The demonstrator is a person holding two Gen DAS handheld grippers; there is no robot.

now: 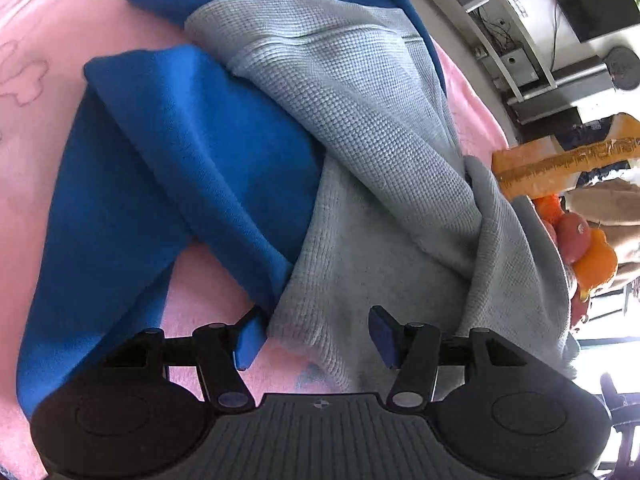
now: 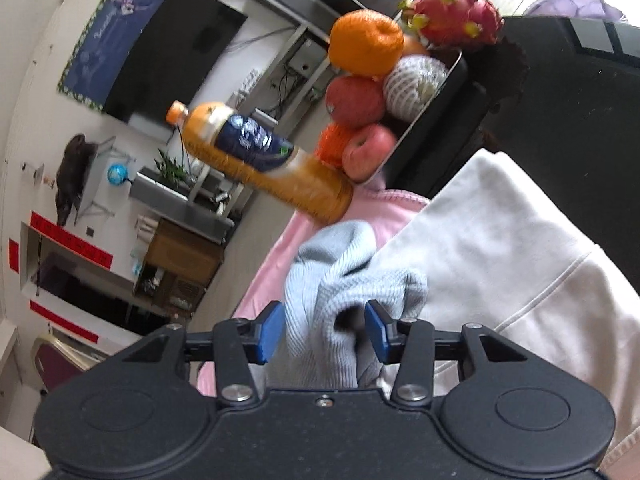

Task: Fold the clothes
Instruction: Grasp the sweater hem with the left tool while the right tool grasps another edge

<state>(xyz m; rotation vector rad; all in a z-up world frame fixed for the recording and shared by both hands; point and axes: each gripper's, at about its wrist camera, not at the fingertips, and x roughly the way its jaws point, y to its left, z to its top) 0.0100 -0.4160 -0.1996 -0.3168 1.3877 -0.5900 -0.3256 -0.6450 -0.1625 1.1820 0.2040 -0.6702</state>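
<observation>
Grey knit fabric [image 1: 352,128] is lying rumpled over a blue garment [image 1: 168,160] on the pink cover [image 1: 60,60]. My left gripper [image 1: 316,336] is hovering spread above its hem, pinching nothing. My right gripper [image 2: 324,332] is straddling a grey bunch [image 2: 340,292] (pad contact is unclear). Only the right view is showing the white garment [image 2: 500,240], juice bottle [image 2: 256,156] and fruit tray [image 2: 440,92] fully.

Bare pink blanket [image 1: 36,80] lies free at the left wrist view's left; juice bottle [image 2: 260,160] and fruit tray [image 2: 440,92] crowd the right wrist view's centre, seemingly close.
</observation>
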